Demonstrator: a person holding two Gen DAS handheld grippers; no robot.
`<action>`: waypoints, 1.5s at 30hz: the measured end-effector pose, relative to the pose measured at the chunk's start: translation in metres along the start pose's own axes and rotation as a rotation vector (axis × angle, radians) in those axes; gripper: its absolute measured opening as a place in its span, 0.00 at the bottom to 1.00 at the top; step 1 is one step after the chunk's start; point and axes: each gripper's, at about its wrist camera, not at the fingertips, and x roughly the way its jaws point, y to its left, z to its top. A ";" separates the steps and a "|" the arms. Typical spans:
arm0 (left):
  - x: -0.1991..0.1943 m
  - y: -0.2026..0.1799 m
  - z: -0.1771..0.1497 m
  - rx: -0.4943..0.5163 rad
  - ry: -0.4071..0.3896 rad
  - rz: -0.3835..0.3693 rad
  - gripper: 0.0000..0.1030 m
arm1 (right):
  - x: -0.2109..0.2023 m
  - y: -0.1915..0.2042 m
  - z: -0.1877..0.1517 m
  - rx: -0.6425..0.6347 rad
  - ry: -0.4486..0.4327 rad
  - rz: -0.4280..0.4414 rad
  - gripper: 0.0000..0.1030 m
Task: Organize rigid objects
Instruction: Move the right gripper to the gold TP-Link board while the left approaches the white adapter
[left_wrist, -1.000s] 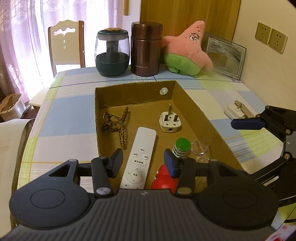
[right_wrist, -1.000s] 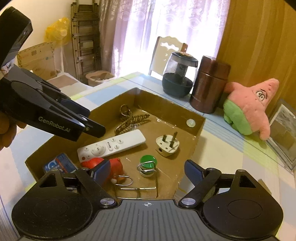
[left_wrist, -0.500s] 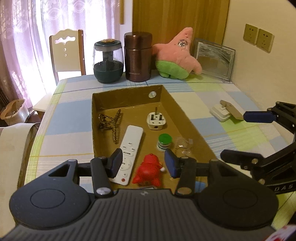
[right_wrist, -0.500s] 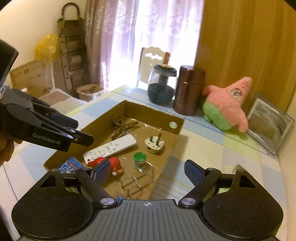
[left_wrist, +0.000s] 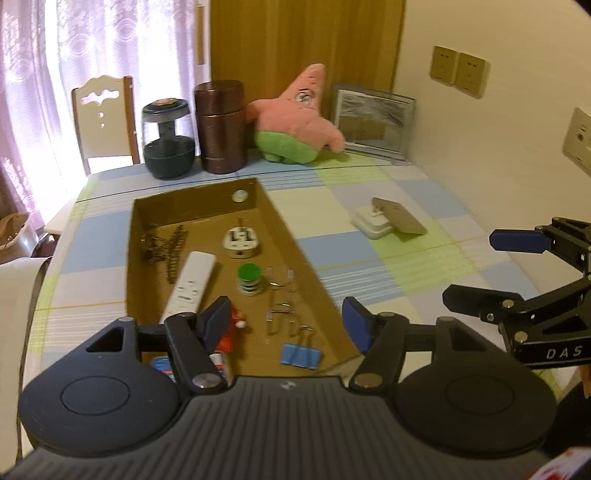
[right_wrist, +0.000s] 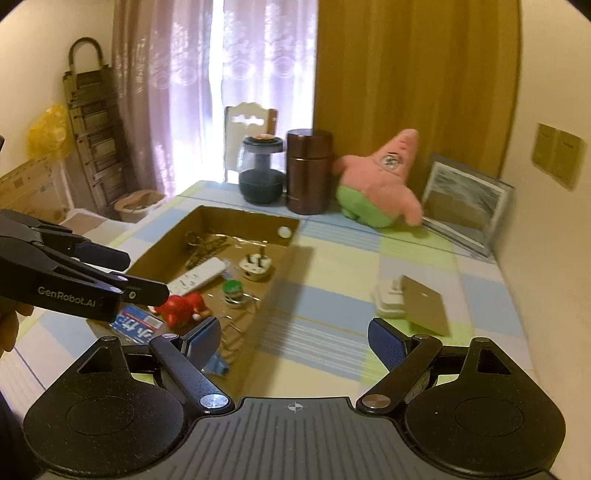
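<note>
**Both grippers hover empty; one item waits outside the box**

Nearest the left wrist camera, the left gripper (left_wrist: 286, 325) hangs over the near end of the cardboard box (left_wrist: 295, 243). Its fingers are opening, about half spread, with nothing between them. Directly below lie a blue binder clip (left_wrist: 300, 355) and a red toy (left_wrist: 231, 332). Farther in are loose metal clips, a green-capped bottle (left_wrist: 250, 278), a white remote (left_wrist: 192, 284) with its long axis running up the box, a white plug (left_wrist: 241, 242) and a brown hair claw.

The right gripper (right_wrist: 295, 338) hovers beside the box's right wall, over bare counter (right_wrist: 332, 332). Its fingers stand wide apart and hold nothing.

The one rigid thing outside the box is a white adapter with a tan card (right_wrist: 410, 304) leaning on it, set on the counter well right of the box. It lies ahead of and slightly right of the right fingers, the card's long side slanting toward them. The right hand is judged the nearer, so the next pick likely falls to it.

Beyond stand a dark jar, a brown canister, a pink plush star and a picture frame.
</note>
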 end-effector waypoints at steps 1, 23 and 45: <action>-0.001 -0.006 0.000 0.006 0.000 -0.005 0.64 | -0.004 -0.003 -0.002 0.007 -0.001 -0.006 0.82; 0.031 -0.071 0.020 0.073 -0.023 -0.051 0.95 | -0.030 -0.093 -0.028 0.170 0.007 -0.127 0.82; 0.158 -0.067 0.080 0.209 0.040 -0.082 0.98 | 0.102 -0.195 -0.004 0.280 0.091 -0.046 0.83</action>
